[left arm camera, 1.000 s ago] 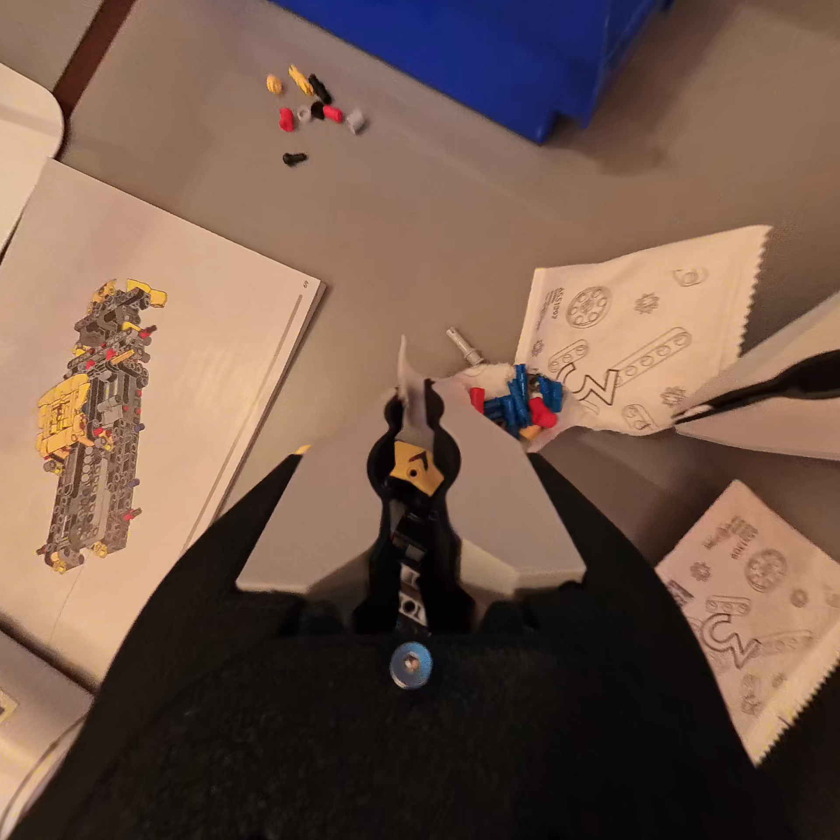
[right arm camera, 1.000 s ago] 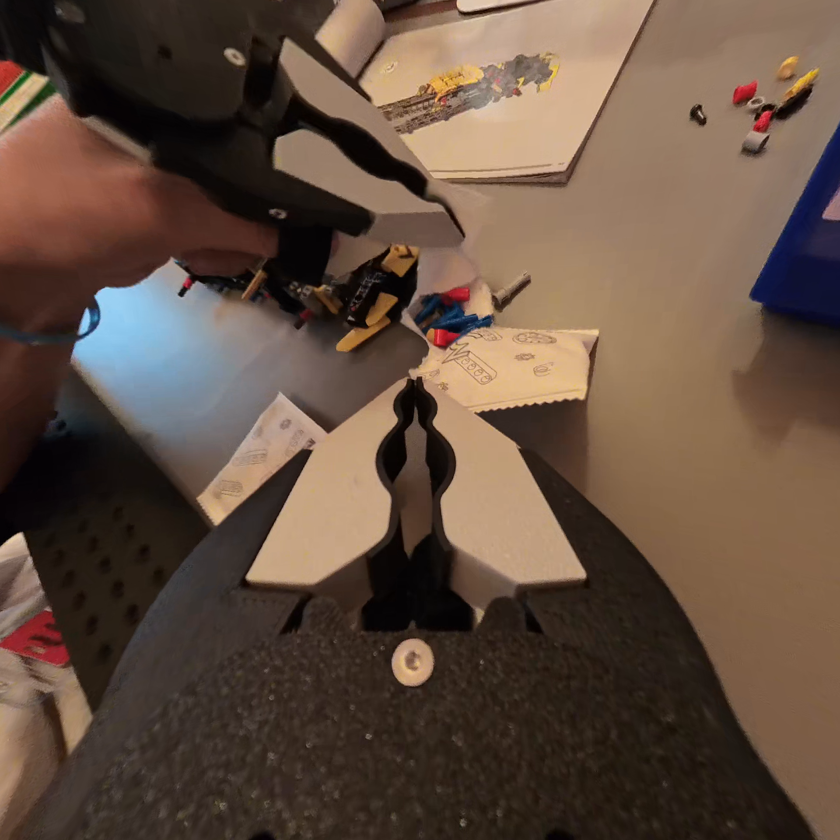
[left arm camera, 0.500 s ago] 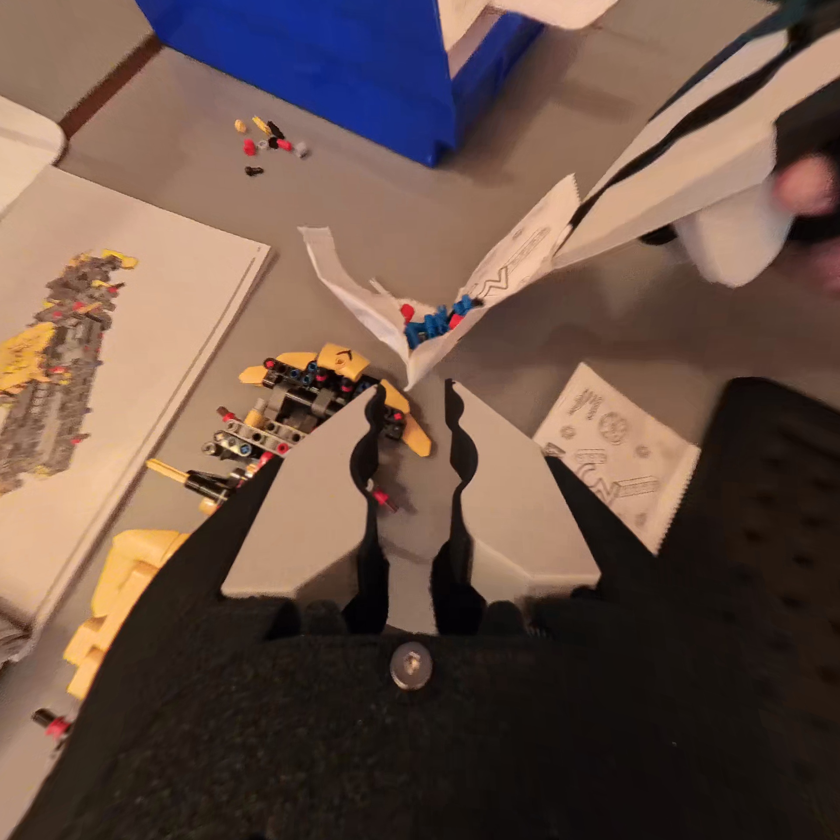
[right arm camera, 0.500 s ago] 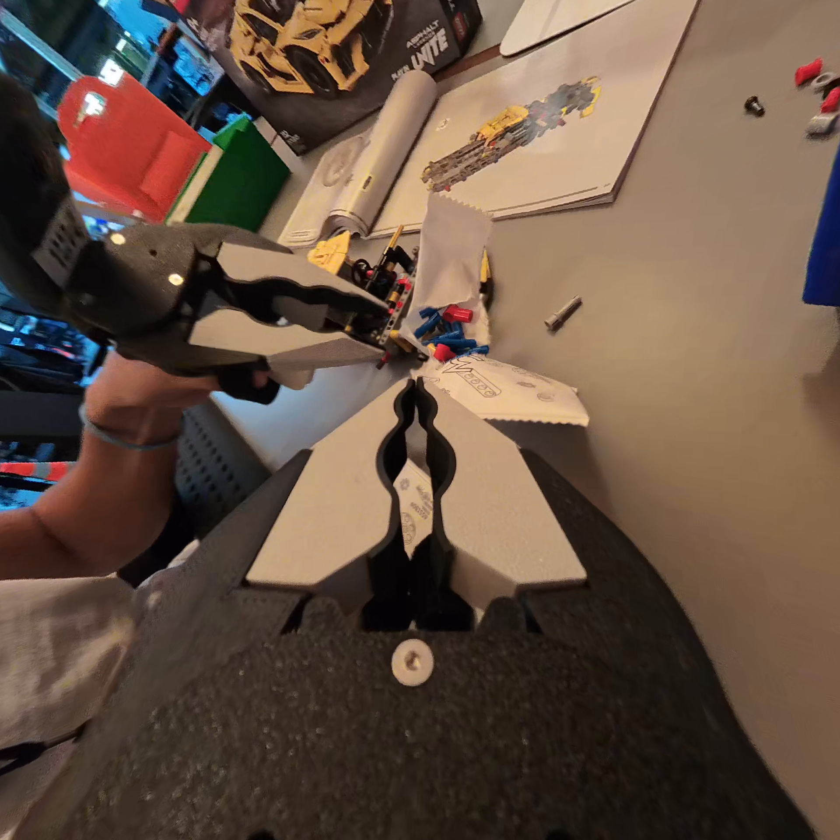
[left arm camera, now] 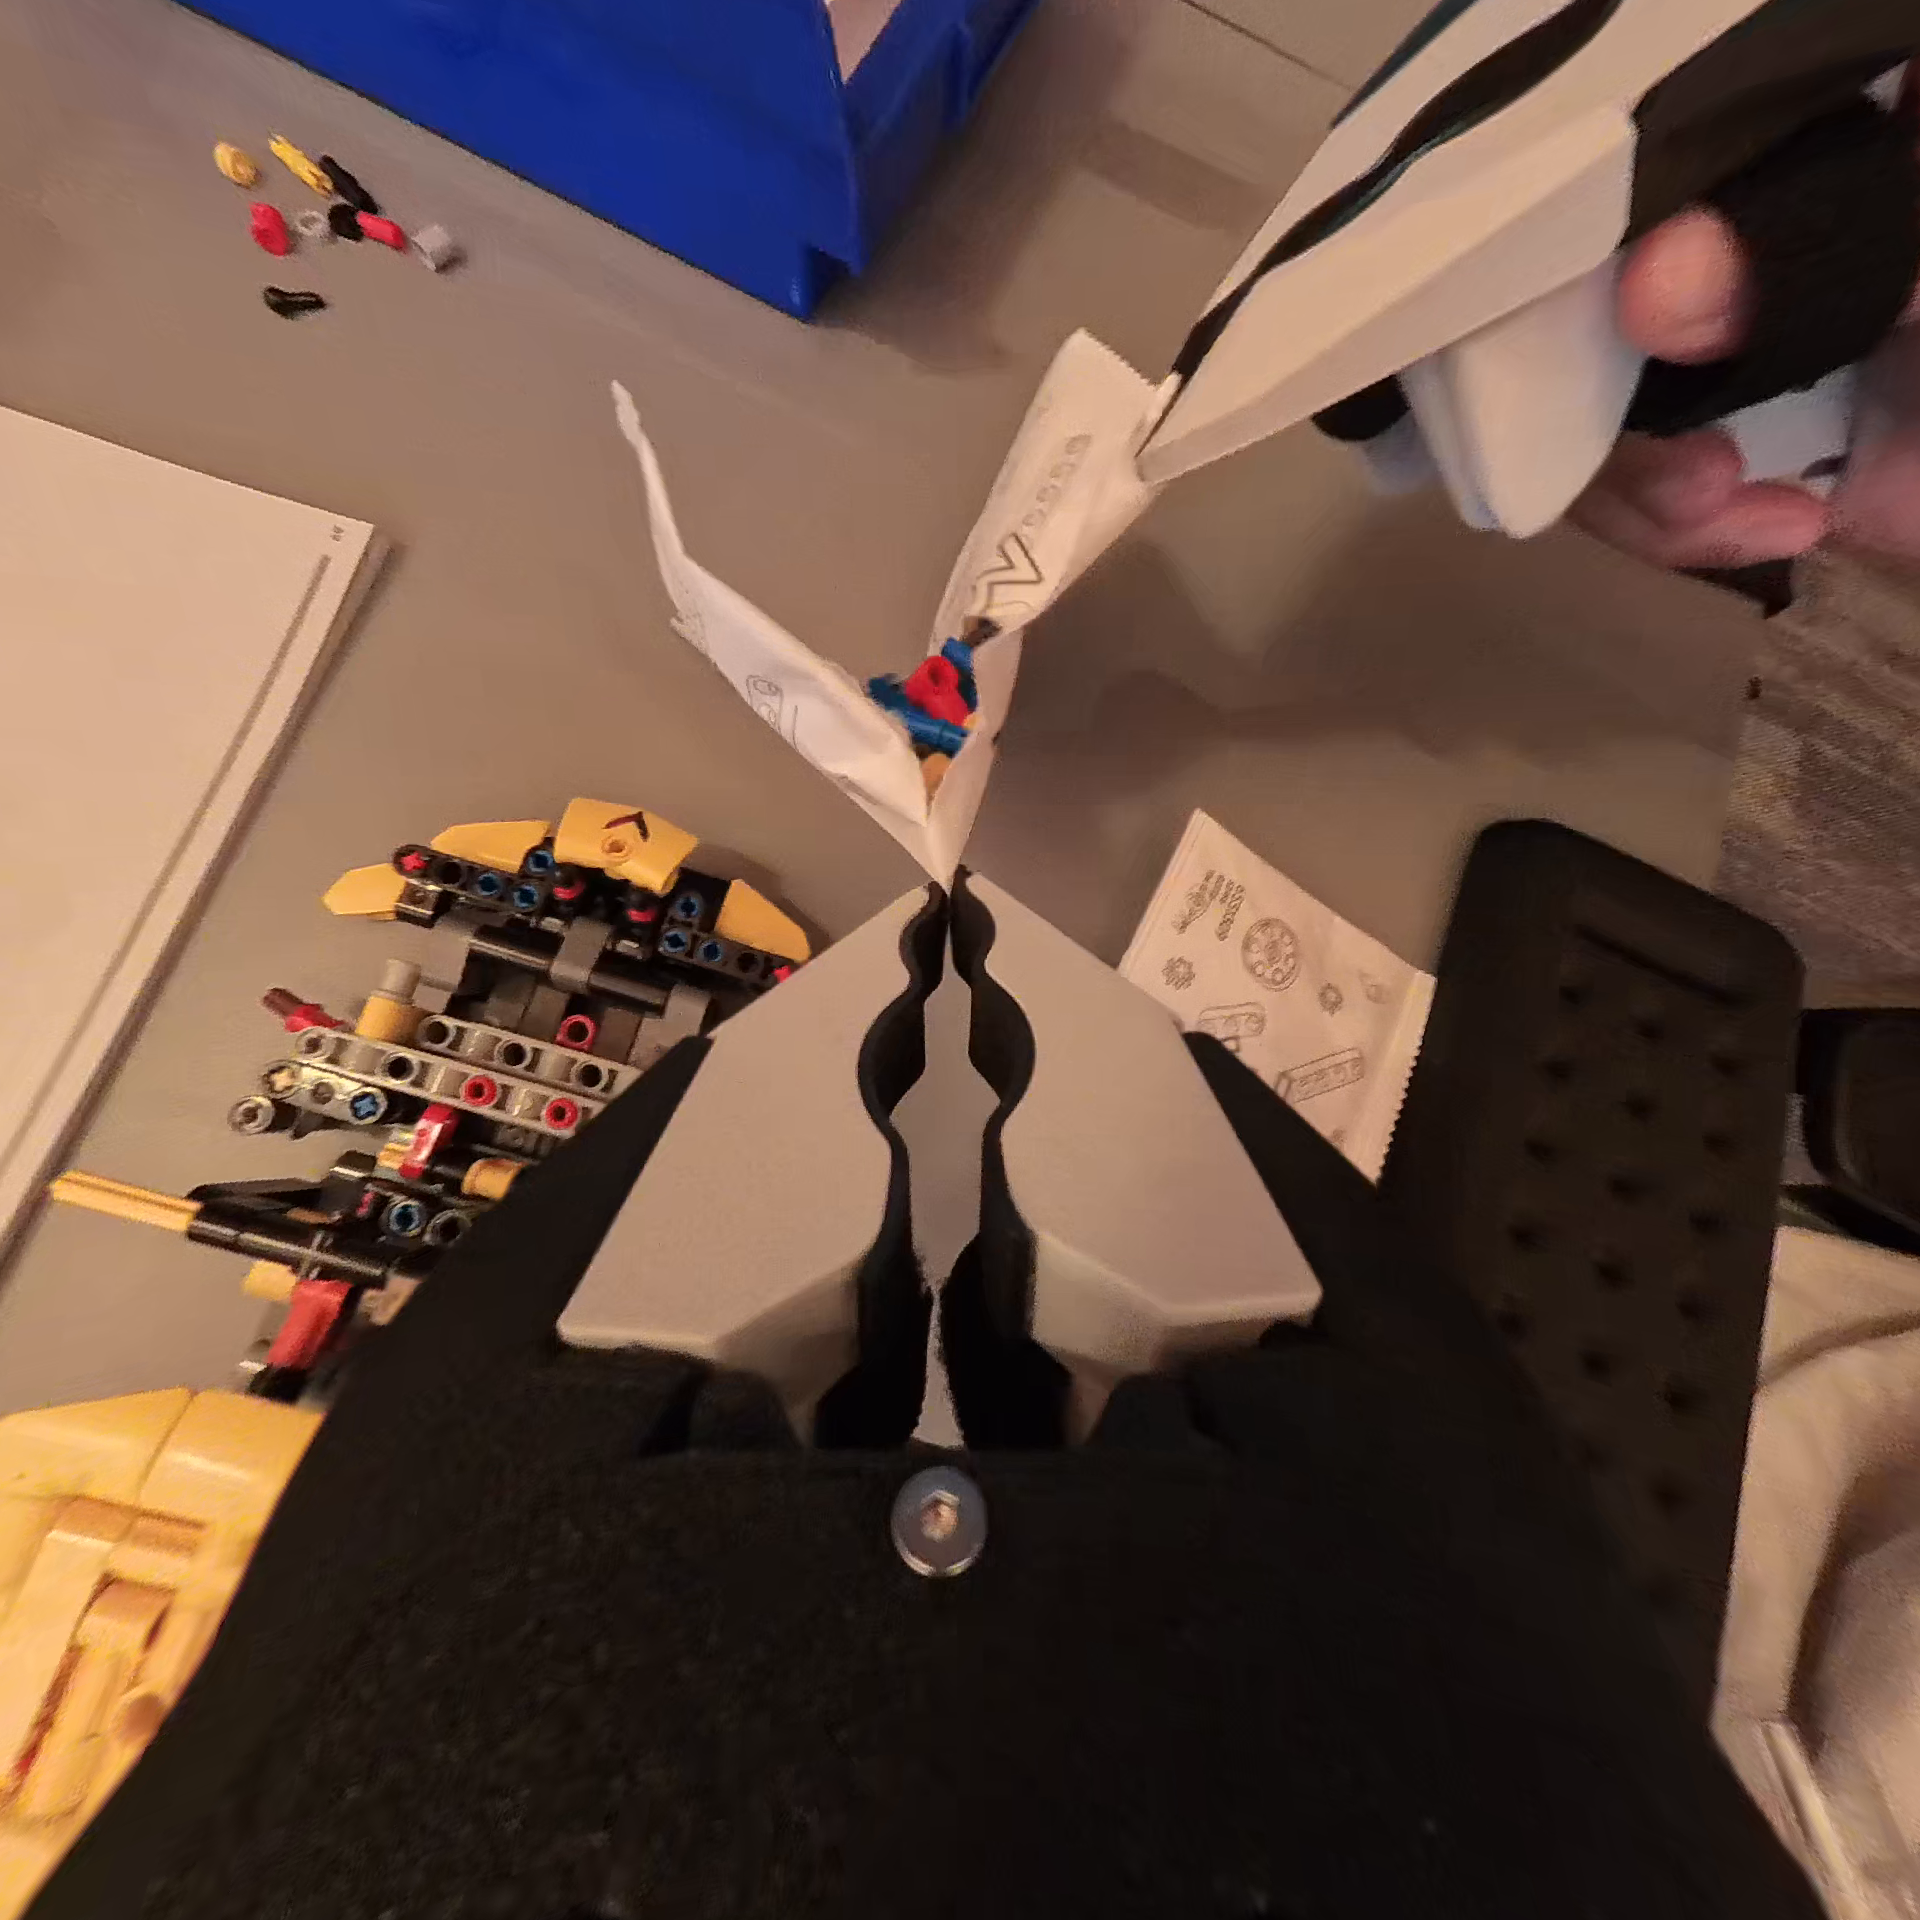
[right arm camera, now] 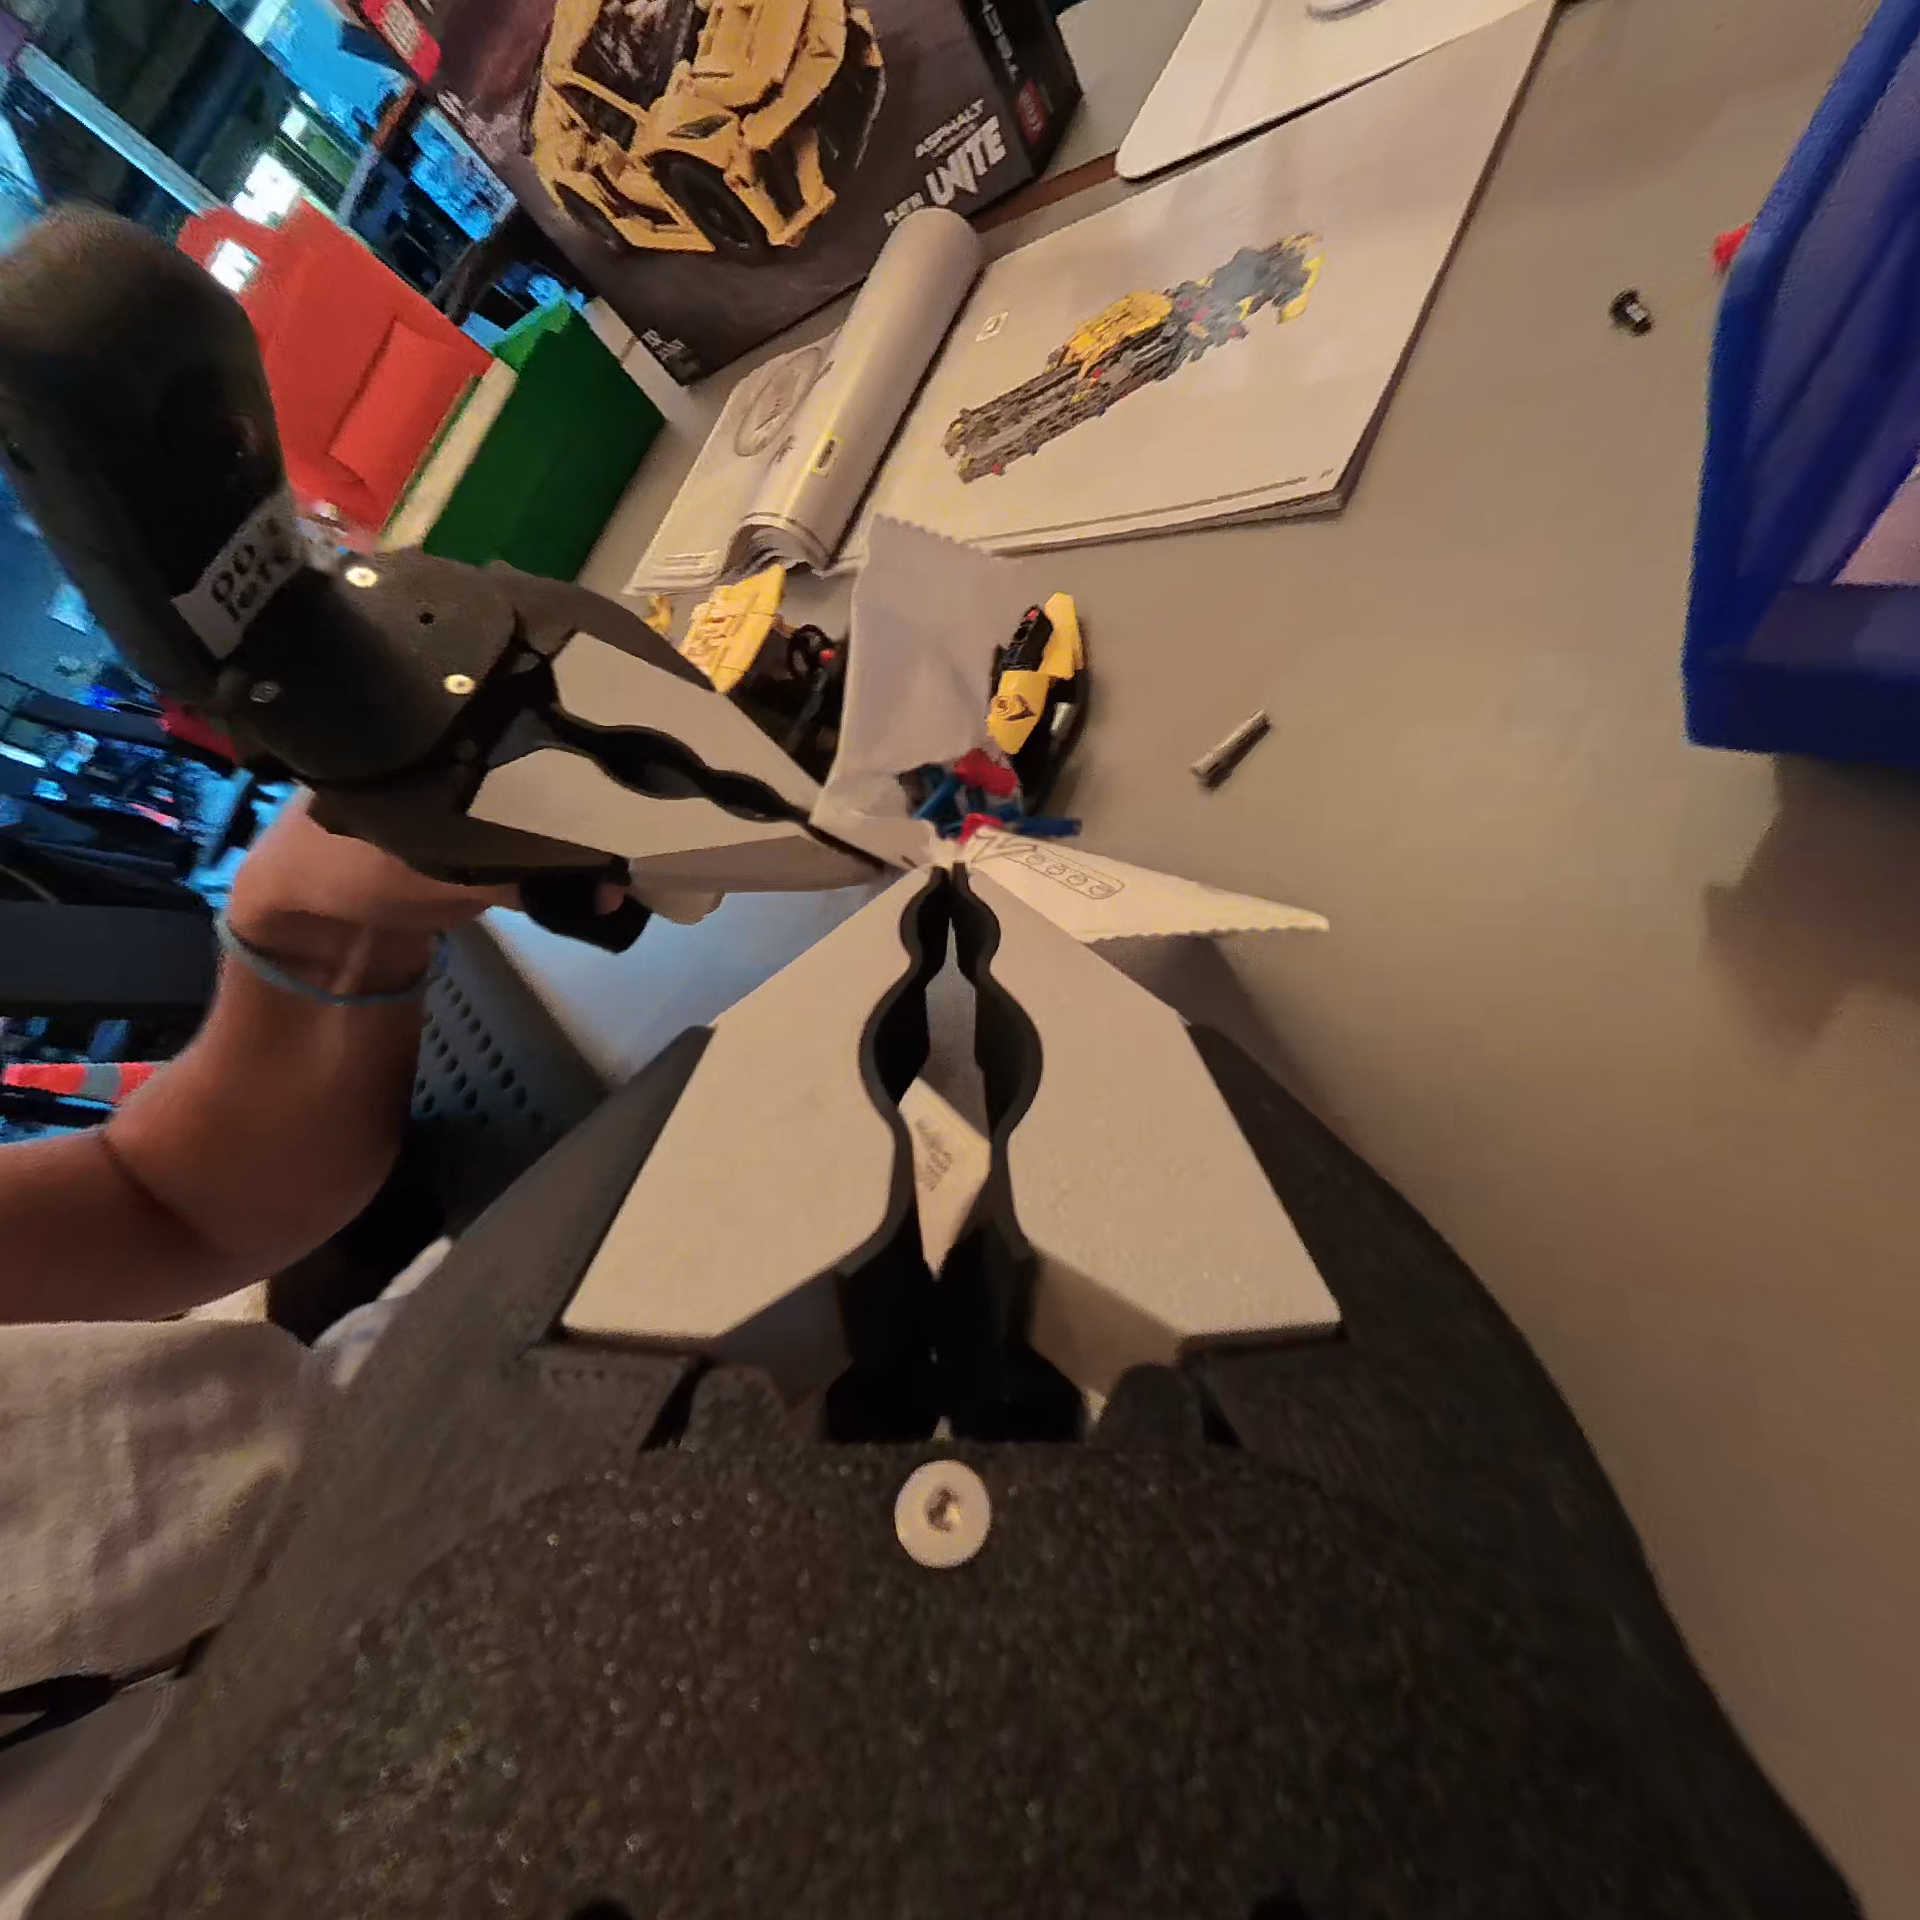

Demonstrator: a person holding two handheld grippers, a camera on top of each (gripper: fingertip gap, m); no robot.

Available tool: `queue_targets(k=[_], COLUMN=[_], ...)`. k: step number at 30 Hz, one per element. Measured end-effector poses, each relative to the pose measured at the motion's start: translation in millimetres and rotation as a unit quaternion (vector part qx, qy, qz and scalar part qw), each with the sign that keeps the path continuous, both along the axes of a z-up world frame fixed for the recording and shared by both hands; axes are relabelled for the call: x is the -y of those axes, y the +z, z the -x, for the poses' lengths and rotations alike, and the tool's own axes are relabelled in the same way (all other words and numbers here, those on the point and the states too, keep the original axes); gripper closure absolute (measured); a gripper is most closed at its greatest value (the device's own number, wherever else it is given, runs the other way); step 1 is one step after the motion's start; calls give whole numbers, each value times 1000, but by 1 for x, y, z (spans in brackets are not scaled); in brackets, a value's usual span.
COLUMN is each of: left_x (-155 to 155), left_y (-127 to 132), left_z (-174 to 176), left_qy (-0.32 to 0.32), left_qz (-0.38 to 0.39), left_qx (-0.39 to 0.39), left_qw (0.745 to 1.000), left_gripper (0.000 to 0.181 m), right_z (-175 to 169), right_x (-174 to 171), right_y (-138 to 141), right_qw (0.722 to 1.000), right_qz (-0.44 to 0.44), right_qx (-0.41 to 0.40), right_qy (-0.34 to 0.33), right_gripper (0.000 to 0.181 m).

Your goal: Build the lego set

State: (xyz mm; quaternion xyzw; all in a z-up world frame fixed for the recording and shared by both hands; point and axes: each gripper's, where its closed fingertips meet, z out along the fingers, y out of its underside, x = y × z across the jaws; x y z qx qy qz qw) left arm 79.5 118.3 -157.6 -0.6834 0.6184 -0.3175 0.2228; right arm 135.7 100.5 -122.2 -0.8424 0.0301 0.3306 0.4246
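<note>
A white paper parts bag (left arm camera: 821, 717) is torn open and hangs above the grey table (left arm camera: 499, 447), stretched between both grippers. Blue and red pins (left arm camera: 935, 691) sit in its fold. My left gripper (left arm camera: 945, 891) is shut on the bag's near corner. My right gripper (left arm camera: 1155, 442) comes in from the upper right and is shut on the bag's far end. In the right wrist view my right gripper (right arm camera: 948, 881) pinches the bag (right arm camera: 1122, 894), and the left gripper (right arm camera: 873, 854) meets it from the left. The partly built yellow and black car chassis (left arm camera: 540, 997) lies on the table left of my left gripper.
An open instruction booklet (left arm camera: 156, 675) lies at the left and a blue bin (left arm camera: 623, 104) stands at the back. Small loose parts (left arm camera: 322, 213) lie near the bin. A second paper bag (left arm camera: 1278, 987) lies at the right. A grey axle pin (right arm camera: 1231, 746) and the set's box (right arm camera: 779, 135) also show. The tips of one gripper are about 8 cm away from the tips of the other.
My left gripper let go of a paper flap, opened, moved back and shut on the bag's near corner. My right gripper lifted the bag's other end off the table.
</note>
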Motion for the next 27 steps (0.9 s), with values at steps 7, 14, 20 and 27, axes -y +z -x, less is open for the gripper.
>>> queue_targets(k=[7,14,20,27], left_x=[24,27,28,30], left_y=[1,-7,-13,-8], left_z=[-15,-20,-18,-19], left_qy=[14,65,80,83], left_qz=[136,181,214,265], left_qx=[27,40,37,55], left_qw=[990,981,973,959], left_gripper=[181,181,181,181], right_z=[-10,-15,-16,-29], right_x=[-19,-32,-28,24], right_y=[-7,-23,-3,-31], right_qw=[991,971,986,952], right_qz=[27,48,-40,-98], right_qx=[135,232,155,267], right_qy=[0,14,41,118], right_gripper=[181,176,143,118])
